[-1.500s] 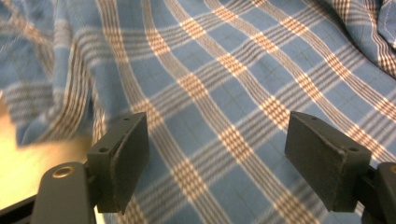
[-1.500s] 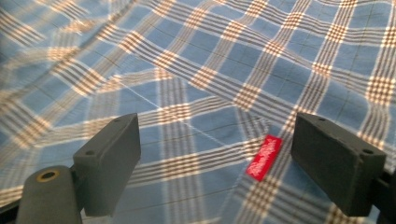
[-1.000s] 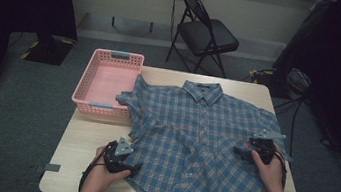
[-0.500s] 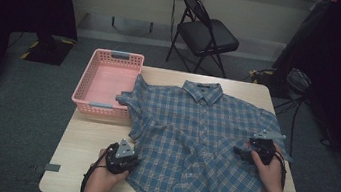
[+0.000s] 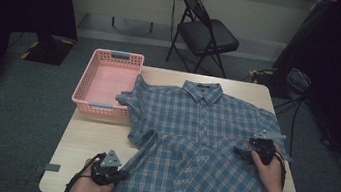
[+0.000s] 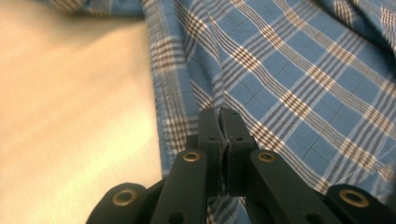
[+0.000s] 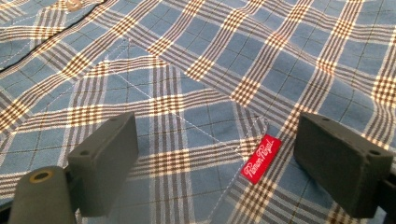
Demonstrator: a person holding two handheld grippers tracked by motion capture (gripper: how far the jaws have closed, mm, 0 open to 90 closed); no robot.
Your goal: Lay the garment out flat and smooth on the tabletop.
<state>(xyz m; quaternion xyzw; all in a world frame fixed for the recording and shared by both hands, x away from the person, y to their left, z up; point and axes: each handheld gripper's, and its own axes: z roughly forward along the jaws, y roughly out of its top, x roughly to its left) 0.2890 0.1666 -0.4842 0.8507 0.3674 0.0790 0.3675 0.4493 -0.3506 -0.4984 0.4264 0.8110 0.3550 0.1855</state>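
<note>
Table (image 5: 89,137): shirt (image 5: 202,141) in left claw (image 6: 219,122)

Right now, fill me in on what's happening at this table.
A person is working a blue plaid shirt spread on a wooden table, a gripper in each hand. The left gripper has its jaws pinched on the shirt's edge near the front of the table. The right gripper hangs open over the chest pocket, by a small red label. A pink basket sits at the table's far left, with one sleeve draped over its rim.
</note>
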